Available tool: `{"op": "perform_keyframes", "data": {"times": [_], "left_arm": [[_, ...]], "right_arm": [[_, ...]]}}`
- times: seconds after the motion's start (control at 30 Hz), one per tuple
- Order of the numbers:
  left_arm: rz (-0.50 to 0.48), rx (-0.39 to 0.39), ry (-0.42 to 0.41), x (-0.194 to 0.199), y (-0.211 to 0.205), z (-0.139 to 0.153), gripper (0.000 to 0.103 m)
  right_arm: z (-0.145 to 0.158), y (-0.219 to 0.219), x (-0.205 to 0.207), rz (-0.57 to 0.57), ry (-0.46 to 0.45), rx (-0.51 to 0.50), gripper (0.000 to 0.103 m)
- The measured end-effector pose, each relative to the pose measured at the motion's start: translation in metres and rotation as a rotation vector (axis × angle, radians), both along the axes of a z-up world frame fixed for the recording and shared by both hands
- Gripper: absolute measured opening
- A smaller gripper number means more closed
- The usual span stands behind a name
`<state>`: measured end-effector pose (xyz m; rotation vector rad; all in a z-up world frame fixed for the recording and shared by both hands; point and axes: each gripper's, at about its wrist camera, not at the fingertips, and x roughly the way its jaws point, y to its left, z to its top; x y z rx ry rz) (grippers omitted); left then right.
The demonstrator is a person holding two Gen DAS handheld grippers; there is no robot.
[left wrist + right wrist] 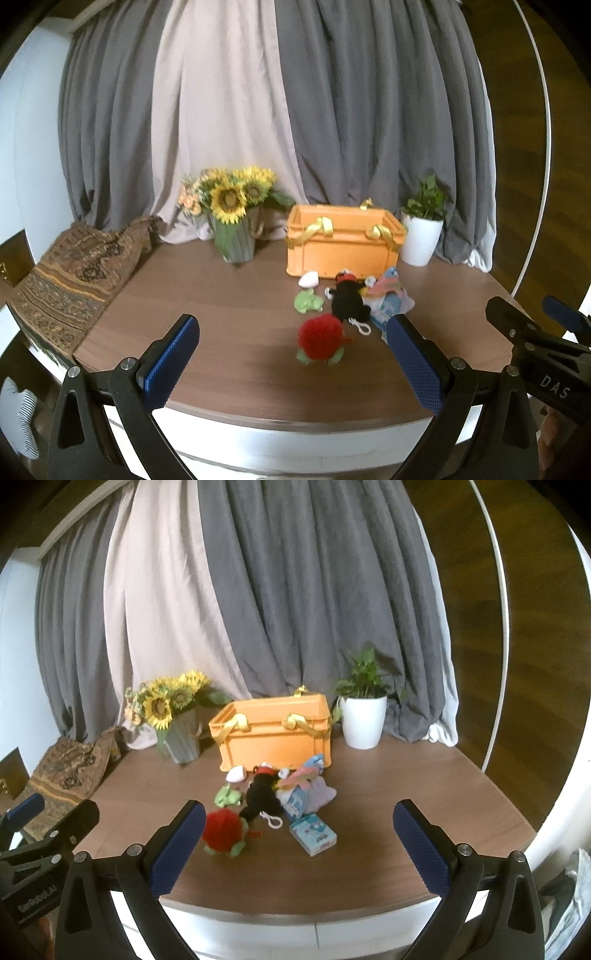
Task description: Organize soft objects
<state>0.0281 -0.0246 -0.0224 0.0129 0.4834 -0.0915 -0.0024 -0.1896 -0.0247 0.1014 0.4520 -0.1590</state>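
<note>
One fuzzy red plush toy (pixel 320 336) lies just beyond two empty, wide-open grippers, left (pixel 291 334) and right (pixel 299 821); one orange plastic crate (pixel 341 245) sits farther back.

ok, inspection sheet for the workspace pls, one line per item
Surface: brown wooden table, toys clustered in front of the crate.
Job's things: orange crate with yellow ribbon handles; red fuzzy plush; black plush; green plush; pink-white toy; blue packet; pastel cloth pile.
Clutter: sunflower vase, potted plant, patterned cloth.
Grippers: left gripper open, empty; right gripper open, empty.
Cables: nothing seen.
Surroundings: grey and beige curtains.
</note>
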Motion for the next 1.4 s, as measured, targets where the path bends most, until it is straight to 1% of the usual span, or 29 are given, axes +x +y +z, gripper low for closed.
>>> {"op": "perform_keyframes", "data": {"times": [0.2,0.27,0.37,0.57,0.63,0.7,0.8,0.93,1.0,1.13,1.27,1.3,1.4], "left_arm": [[-0.043,0.007,0.063,0.029,-0.009,-0.029,0.103],[-0.053,0.024,0.078,0.044,-0.013,-0.042,0.103],[-0.079,0.033,0.095,0.065,-0.018,-0.058,0.103],[-0.136,0.027,0.158,0.116,-0.027,-0.092,0.102],[-0.159,0.015,0.185,0.132,-0.031,-0.103,0.101],[-0.171,0.022,0.219,0.147,-0.036,-0.117,0.1],[-0.172,0.037,0.26,0.16,-0.04,-0.132,0.097],[-0.162,0.043,0.309,0.176,-0.048,-0.152,0.096],[-0.144,0.033,0.331,0.183,-0.05,-0.161,0.091],[-0.1,0.041,0.349,0.193,-0.057,-0.169,0.089],[-0.07,0.037,0.36,0.201,-0.062,-0.176,0.083],[-0.064,0.036,0.369,0.204,-0.063,-0.178,0.08],[-0.041,0.04,0.38,0.209,-0.065,-0.184,0.074]], "right_arm": [[-0.026,-0.008,0.023,-0.006,0.068,0.012,0.103],[-0.035,-0.012,0.034,-0.007,0.092,0.016,0.103],[-0.051,-0.015,0.053,-0.005,0.131,0.011,0.103],[-0.08,-0.022,0.099,-0.009,0.207,-0.023,0.103],[-0.09,-0.024,0.114,-0.011,0.23,-0.036,0.103],[-0.101,-0.027,0.128,-0.016,0.258,-0.04,0.103],[-0.118,-0.034,0.146,-0.021,0.296,-0.035,0.103],[-0.142,-0.042,0.168,-0.015,0.364,-0.031,0.103],[-0.151,-0.044,0.176,0.001,0.387,-0.036,0.102],[-0.168,-0.051,0.19,0.043,0.423,-0.026,0.102],[-0.176,-0.055,0.199,0.092,0.435,-0.035,0.101],[-0.178,-0.056,0.202,0.102,0.436,-0.032,0.1],[-0.186,-0.058,0.21,0.126,0.456,-0.018,0.094]]}}
